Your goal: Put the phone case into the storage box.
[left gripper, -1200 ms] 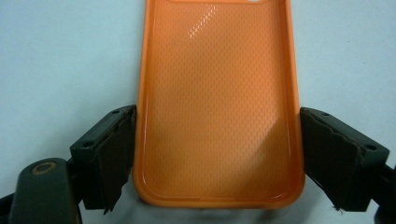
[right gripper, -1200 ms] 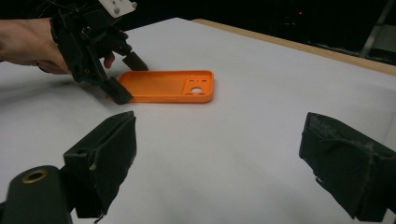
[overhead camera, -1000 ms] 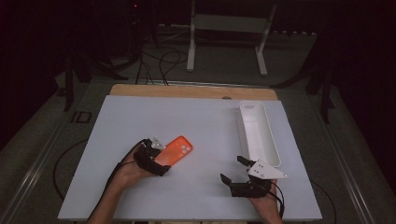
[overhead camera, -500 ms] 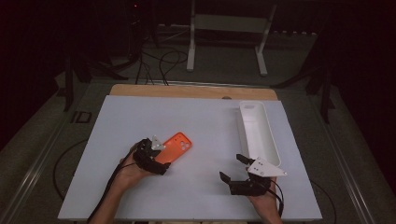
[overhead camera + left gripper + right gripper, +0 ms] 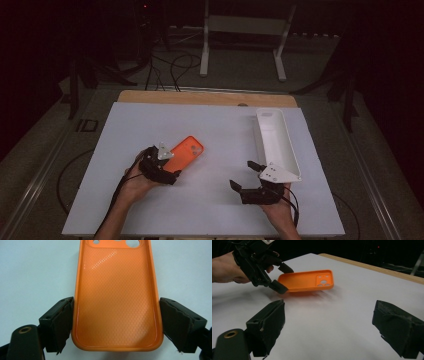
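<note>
The orange phone case [image 5: 116,297], clamped across its width by the left claw [image 5: 170,167], is now seen slightly shifted, raised off the tabletop [image 5: 220,135] at ten o'clock of the released right claw [image 5: 246,175].

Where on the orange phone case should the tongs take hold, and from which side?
Grip the orange phone case across its two long side walls near the plain end, coming from that end, away from the camera holes. The walls are straight and parallel there, and the left tongs already clamp it so.
</note>
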`<state>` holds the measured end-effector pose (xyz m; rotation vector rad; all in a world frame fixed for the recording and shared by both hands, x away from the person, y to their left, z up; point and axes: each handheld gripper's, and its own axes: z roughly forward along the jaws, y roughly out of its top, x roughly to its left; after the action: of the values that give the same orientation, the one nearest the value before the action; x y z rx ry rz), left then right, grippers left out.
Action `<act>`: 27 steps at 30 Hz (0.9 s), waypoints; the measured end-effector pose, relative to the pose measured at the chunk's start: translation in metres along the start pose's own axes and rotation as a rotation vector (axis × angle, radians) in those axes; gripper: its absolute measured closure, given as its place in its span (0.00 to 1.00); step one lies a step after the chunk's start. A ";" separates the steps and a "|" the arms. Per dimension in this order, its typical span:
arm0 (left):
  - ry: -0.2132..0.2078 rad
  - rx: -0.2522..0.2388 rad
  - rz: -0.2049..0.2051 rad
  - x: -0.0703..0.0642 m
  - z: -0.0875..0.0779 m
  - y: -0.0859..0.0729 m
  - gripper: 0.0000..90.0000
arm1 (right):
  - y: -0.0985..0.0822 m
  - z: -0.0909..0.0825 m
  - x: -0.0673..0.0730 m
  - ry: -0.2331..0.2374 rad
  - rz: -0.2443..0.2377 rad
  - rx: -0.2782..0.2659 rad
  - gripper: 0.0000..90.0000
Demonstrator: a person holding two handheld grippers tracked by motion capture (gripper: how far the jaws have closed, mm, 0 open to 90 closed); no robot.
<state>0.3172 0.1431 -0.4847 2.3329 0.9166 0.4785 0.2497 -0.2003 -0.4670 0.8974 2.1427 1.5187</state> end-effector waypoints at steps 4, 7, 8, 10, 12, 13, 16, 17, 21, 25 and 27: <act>0.004 -0.020 0.012 -0.002 -0.006 0.005 0.18 | 0.008 0.007 -0.001 0.016 0.013 -0.005 0.12; 0.004 -0.039 0.018 -0.004 -0.010 0.009 0.18 | 0.013 0.010 -0.003 0.025 0.028 -0.004 0.12; 0.010 -0.046 0.020 -0.005 -0.011 0.011 0.18 | 0.015 0.011 -0.004 0.029 0.028 -0.005 0.12; 0.006 -0.059 0.023 -0.006 -0.013 0.014 0.18 | 0.019 0.014 -0.005 0.032 0.035 -0.003 0.12; 0.009 -0.065 0.030 -0.008 -0.015 0.016 0.18 | 0.021 0.015 -0.006 0.034 0.043 -0.002 0.12; 0.006 -0.072 0.029 -0.008 -0.016 0.017 0.18 | 0.024 0.017 -0.008 0.038 0.051 -0.004 0.12; 0.008 -0.086 0.040 -0.011 -0.019 0.020 0.18 | 0.028 0.020 -0.011 0.050 0.070 -0.001 0.11; 0.011 -0.091 0.043 -0.011 -0.021 0.021 0.18 | 0.030 0.021 -0.012 0.052 0.077 0.001 0.11; 0.005 -0.113 0.056 -0.015 -0.027 0.026 0.18 | 0.037 0.027 -0.016 0.064 0.108 -0.001 0.10; 0.006 -0.138 0.069 -0.020 -0.032 0.031 0.18 | 0.043 0.033 -0.018 0.073 0.123 0.004 0.10; 0.000 -0.147 0.077 -0.022 -0.034 0.033 0.18 | 0.045 0.037 -0.019 0.078 0.130 0.002 0.10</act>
<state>0.3010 0.1210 -0.4404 2.2407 0.7672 0.5586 0.2994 -0.1773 -0.4390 1.0118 2.1783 1.6391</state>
